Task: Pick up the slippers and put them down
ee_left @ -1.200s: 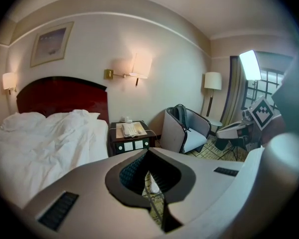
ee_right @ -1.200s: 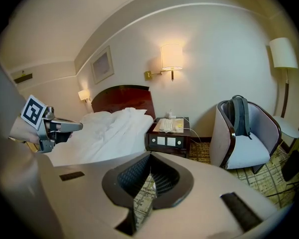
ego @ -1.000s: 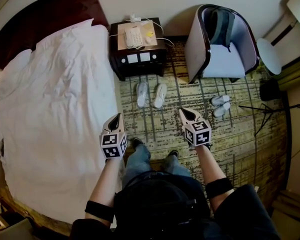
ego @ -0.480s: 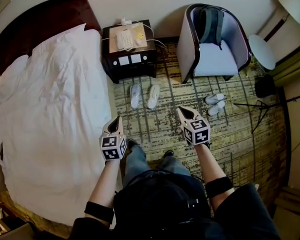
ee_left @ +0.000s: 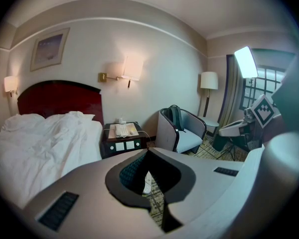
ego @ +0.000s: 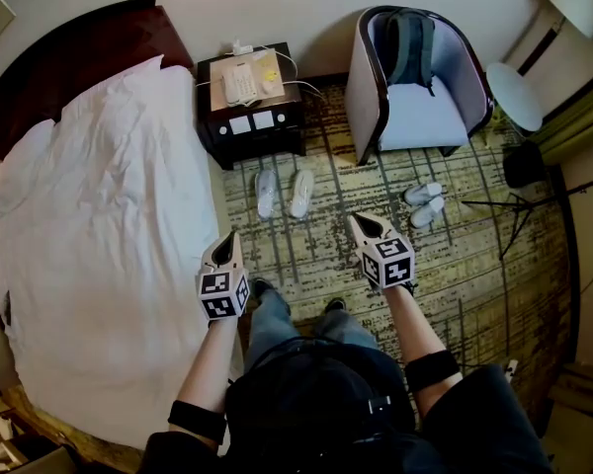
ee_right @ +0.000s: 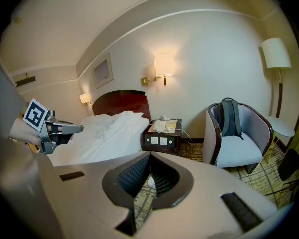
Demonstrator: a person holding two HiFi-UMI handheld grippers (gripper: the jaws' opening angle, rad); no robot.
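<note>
Slippers (ego: 283, 194), a white pair, lie side by side on the patterned carpet (ego: 326, 255), just in front of the nightstand (ego: 217, 138) and touched by neither gripper. A second white pair (ego: 424, 205) lies on the same carpet, well to the right of the nightstand.

The left gripper (ego: 231, 237) is held above the carpet, nearer the person than the nightstand and well apart from it, pointing toward it and tilted downward. Its jaws are fully together with nothing between them. In the left gripper view a strip of carpet and one white slipper show through the gap behind the closed tips.

The right gripper (ego: 360, 221) is held level with the left one, to the right of the nightstand's front and also well apart from it. Its jaws are likewise pressed together and empty. The right gripper view shows the same kind of glimpse of carpet and a slipper.

A telephone (ego: 241, 84) rests on top of the nightstand. The bed (ego: 99, 235) with white bedding stands against the nightstand's left side. An armchair (ego: 415, 117) carrying a dark backpack (ego: 405, 47) stands to the nightstand's right.
</note>
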